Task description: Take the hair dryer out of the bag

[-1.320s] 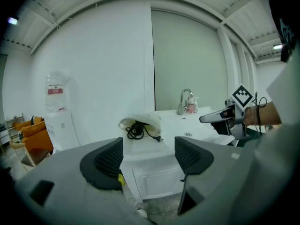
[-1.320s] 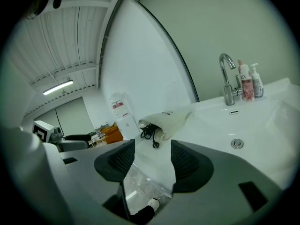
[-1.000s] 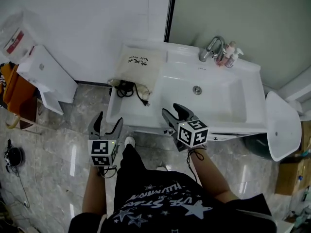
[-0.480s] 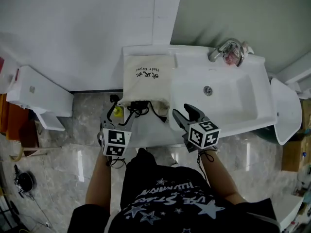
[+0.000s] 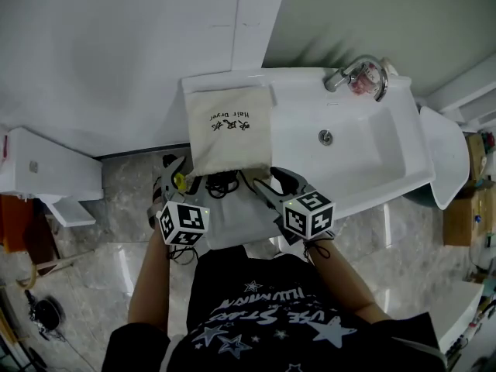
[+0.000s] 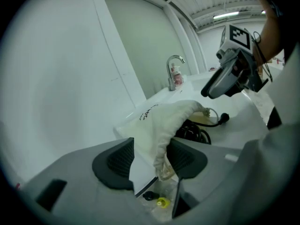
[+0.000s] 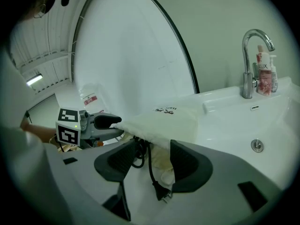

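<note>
Marbled grey floor [image 5: 116, 239] shows below the near edge of a white bench [image 5: 291, 107], and both claws meet there at the mouth of a cloth bag [image 5: 231, 126].

The left claw [image 6: 150, 158] is closing. The hem of the bag's mouth hangs between its pads, but a gap shows beside the cloth, so nothing is pinched yet. The right claw [image 7: 147, 161] stands apart at the mouth's other corner, with the black cord [image 7: 151, 168] and its plug [image 7: 162, 194] lying loose between its jaws. The hair dryer itself is hidden, presumably inside the bag. Only its coiled cord spills out toward the person.

To do this step well, the left claw should probably take just the upper layer of hem and lift it so the mouth gapes. The right claw would do better to reach past the cord for the dryer's body than to haul on the wire. A pull on the cord alone could drag the whole bag over the near edge.

The bag lies along the bench's left edge, so there is little margin on that side. To its right the basin [image 5: 349, 142] is open, which gives free room. The tap [image 5: 353, 72] and a pink bottle [image 7: 264, 74] stand at the far corner, well apart. Behind the far edge the wall [image 5: 116, 53] blocks any push backward.
</note>
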A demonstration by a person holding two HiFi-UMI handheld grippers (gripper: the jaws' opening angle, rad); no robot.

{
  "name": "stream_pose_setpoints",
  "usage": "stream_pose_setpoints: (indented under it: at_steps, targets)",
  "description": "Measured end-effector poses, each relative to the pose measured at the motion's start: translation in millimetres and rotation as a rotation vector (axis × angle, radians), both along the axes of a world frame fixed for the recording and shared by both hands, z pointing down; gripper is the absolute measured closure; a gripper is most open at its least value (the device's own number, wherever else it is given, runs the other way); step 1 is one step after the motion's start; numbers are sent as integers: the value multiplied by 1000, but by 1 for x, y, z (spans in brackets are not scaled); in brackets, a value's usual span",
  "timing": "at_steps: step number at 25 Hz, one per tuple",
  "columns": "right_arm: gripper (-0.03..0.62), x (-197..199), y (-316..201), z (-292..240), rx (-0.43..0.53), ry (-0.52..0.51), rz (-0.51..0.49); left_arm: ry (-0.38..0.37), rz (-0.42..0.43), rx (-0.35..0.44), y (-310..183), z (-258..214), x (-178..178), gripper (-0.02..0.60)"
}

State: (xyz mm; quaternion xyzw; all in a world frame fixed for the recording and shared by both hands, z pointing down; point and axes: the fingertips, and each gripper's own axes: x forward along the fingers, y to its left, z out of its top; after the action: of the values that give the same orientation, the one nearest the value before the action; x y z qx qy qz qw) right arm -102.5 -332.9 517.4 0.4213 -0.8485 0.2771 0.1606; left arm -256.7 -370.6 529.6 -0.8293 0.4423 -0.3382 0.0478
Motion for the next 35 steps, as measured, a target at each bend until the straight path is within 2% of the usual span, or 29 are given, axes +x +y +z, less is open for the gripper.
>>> stream_pose_setpoints:
  at_steps: [4, 8, 10, 13, 17, 23, 35]
  targets:
    - [367, -23, 4, 5, -23, -4, -45, 52, 61, 28, -6, -12, 6, 447]
    - [368, -43, 1, 7, -50, -13, -79, 99, 114, -27, -15, -20, 17, 516]
    - [368, -51, -3, 7, -72, -32, -85, 112, 131, -50, -19, -22, 22, 532]
    - [368, -62, -12, 11, -106, -45, -81, 133, 138, -69, -20, -22, 23, 538]
    - [364, -70, -29, 23, -158, 2, -54, 176, 121, -96, -23, -21, 21, 541]
    - [350, -77, -61, 37, -208, 64, 48, 232, 109, -119, -26, -21, 20, 543]
    - [344, -88, -94, 68, -291, 204, 125, 269, 110, -148, -30, -17, 14, 543]
